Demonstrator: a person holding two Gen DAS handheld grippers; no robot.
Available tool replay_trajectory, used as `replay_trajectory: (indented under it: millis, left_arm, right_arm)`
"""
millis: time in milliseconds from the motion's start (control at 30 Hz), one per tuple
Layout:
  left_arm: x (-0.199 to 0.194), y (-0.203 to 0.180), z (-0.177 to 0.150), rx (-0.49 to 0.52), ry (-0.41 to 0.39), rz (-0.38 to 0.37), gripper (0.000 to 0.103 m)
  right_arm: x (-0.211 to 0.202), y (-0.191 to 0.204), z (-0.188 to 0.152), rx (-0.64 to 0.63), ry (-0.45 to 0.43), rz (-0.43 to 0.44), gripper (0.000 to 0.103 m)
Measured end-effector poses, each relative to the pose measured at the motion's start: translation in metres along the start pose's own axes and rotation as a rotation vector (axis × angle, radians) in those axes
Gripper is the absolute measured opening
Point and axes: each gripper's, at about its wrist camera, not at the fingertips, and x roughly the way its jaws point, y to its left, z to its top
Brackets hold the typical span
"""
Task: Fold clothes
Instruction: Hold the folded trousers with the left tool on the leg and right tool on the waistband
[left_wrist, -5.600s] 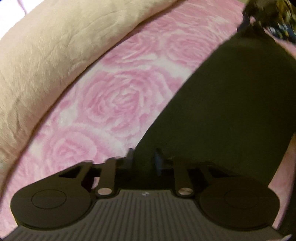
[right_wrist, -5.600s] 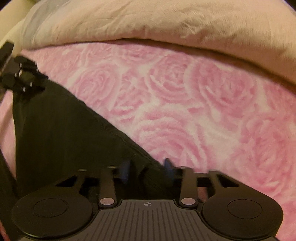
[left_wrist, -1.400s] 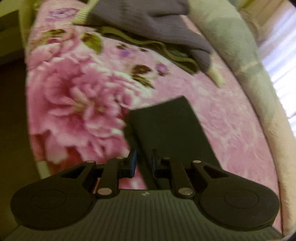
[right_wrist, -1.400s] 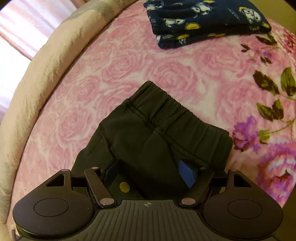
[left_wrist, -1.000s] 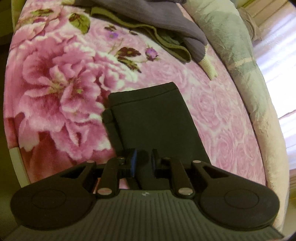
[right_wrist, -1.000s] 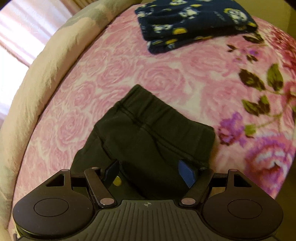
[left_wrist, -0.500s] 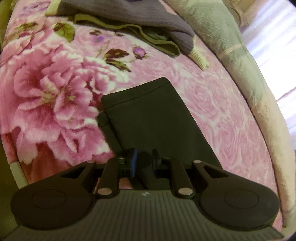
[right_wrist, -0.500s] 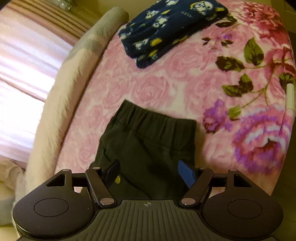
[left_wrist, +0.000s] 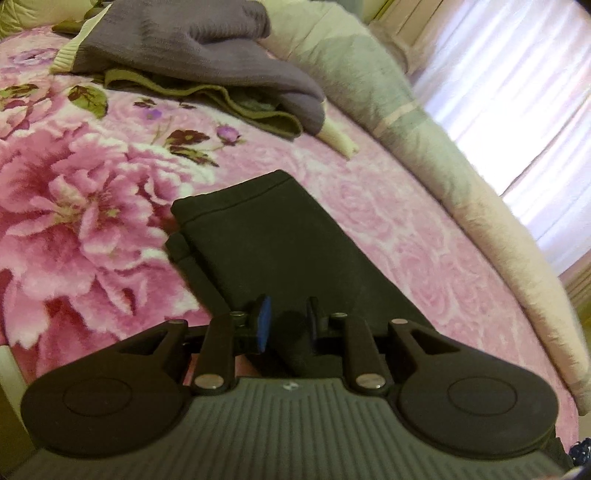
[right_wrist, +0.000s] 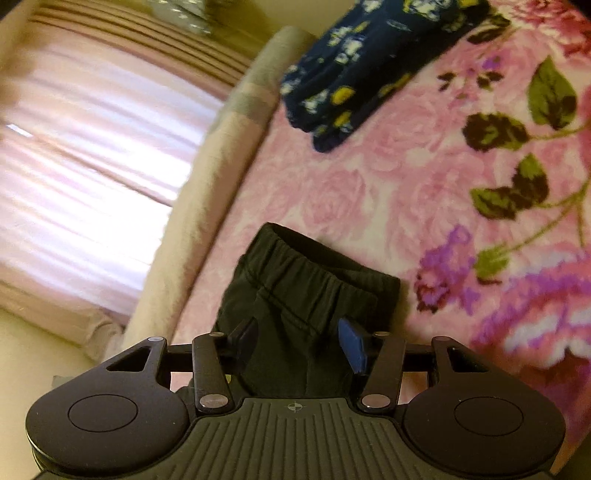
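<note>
A pink blanket (left_wrist: 388, 221) with printed roses and big flowers covers the bed, and a beige rolled duvet (left_wrist: 491, 236) lies along its far edge, under bright curtains (left_wrist: 517, 92). The dark trousers (left_wrist: 280, 243) lie flat on the blanket, already folded narrow. The left gripper (left_wrist: 286, 321) has its jaws opening, with a raised fold of the trousers between them. The right gripper (right_wrist: 301, 341) is closing its jaws around the waistband end, the pads not yet pressing. A purple sweater (left_wrist: 192, 48) lies farther away, and a folded navy patterned garment (right_wrist: 362, 66) near the duvet.
</note>
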Motion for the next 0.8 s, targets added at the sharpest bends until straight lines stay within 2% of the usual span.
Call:
replay_trajectory:
  millis: [200,367,433,633,800]
  left_arm:
    - [-0.01,0.02,-0.011,-0.047,-0.05,-0.145,0.018]
    - [-0.038,0.03,-0.017,-0.108,-0.05,-0.16,0.018]
    - [-0.049,0.033,-0.018,-0.124,-0.063,-0.176,0.019]
    - [-0.065,0.048,-0.014,-0.147,-0.057,-0.178,0.021]
    - [-0.061,0.064,-0.003,-0.209,-0.07,-0.169,0.024]
  right_arm:
    - [-0.023,-0.022,-0.013,0.002,-0.049,0.126,0.053]
    - [-0.033,-0.028,-0.019,0.064,-0.025,0.161,0.053]
    - [-0.031,-0.022,-0.014,0.046,-0.018,0.177,0.053]
    - [-0.018,-0.015,-0.017,0.046,0.032,0.069,0.053]
    - [-0.013,-0.02,-0.03,0.053,0.052,0.094,0.053]
